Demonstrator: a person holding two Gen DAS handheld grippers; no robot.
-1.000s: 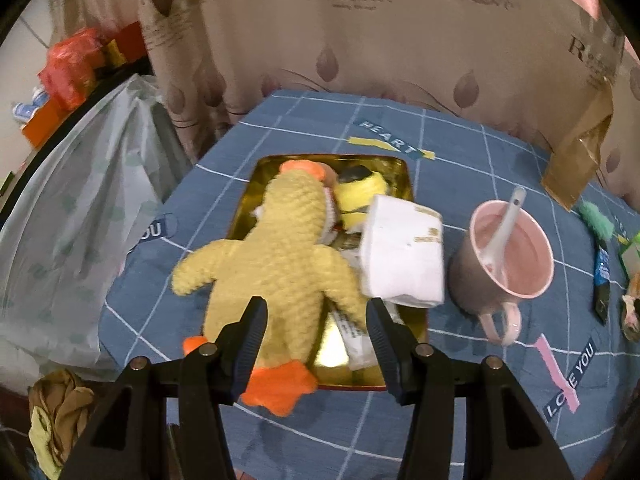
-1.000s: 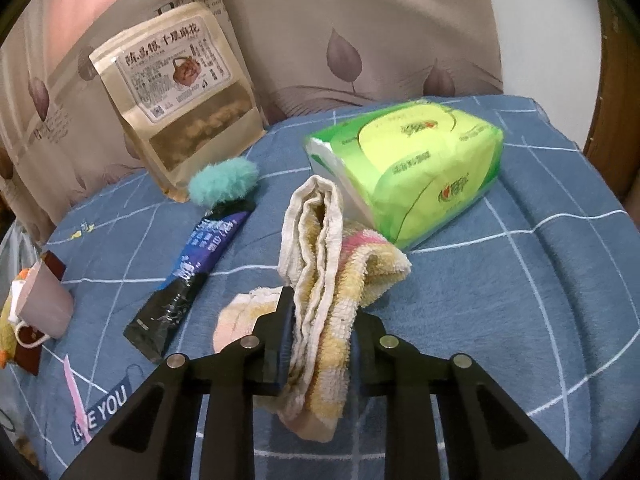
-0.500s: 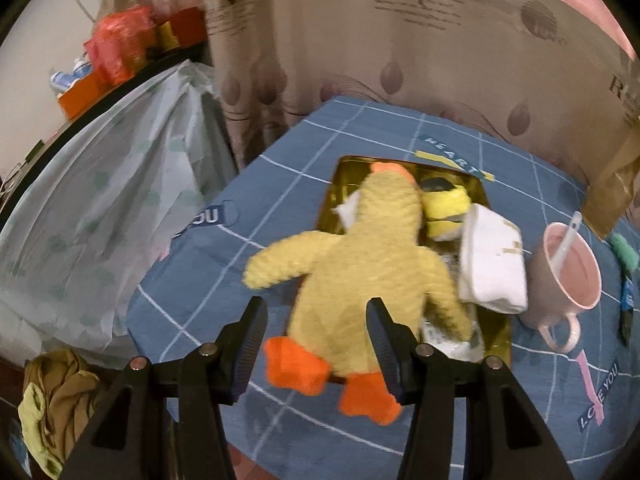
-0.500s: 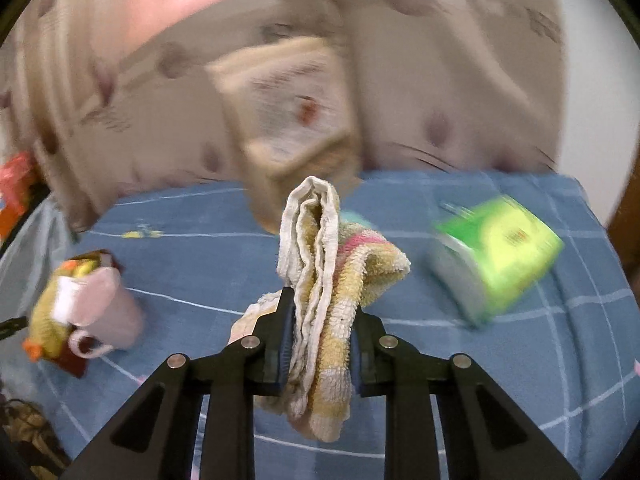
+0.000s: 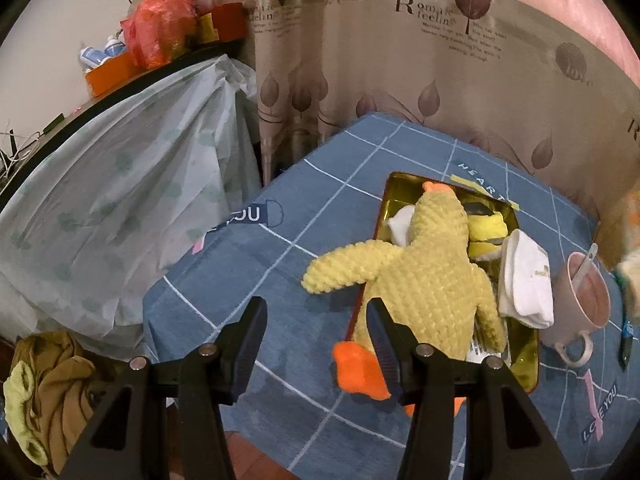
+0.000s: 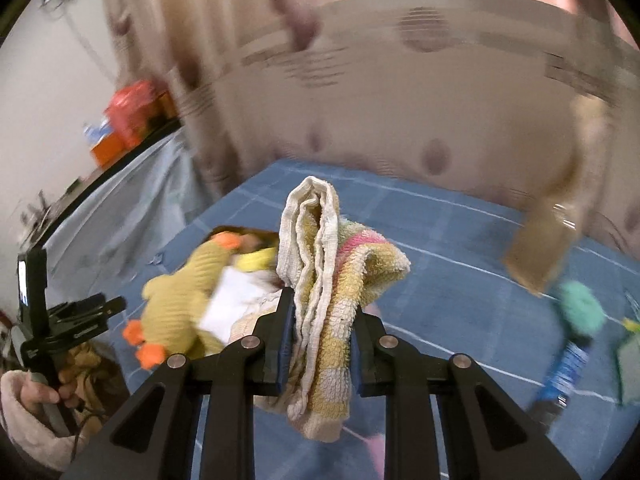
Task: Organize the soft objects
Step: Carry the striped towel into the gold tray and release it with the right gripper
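My right gripper is shut on a folded yellow, white and pink towel and holds it in the air above the blue table. A yellow plush duck lies on a gold tray with a white sock and a yellow soft item. The duck also shows in the right wrist view, left of the towel. My left gripper is open and empty, near the table's front edge, left of the duck's orange feet.
A pink mug with a spoon stands right of the tray. A plastic-covered heap lies left of the table. A brown snack bag, a teal pompom and a dark sachet sit at the right. A curtain hangs behind.
My right gripper has swung left with the towel, from the green tissue pack towards the tray. My left gripper has moved left, so the duck now lies to its right.
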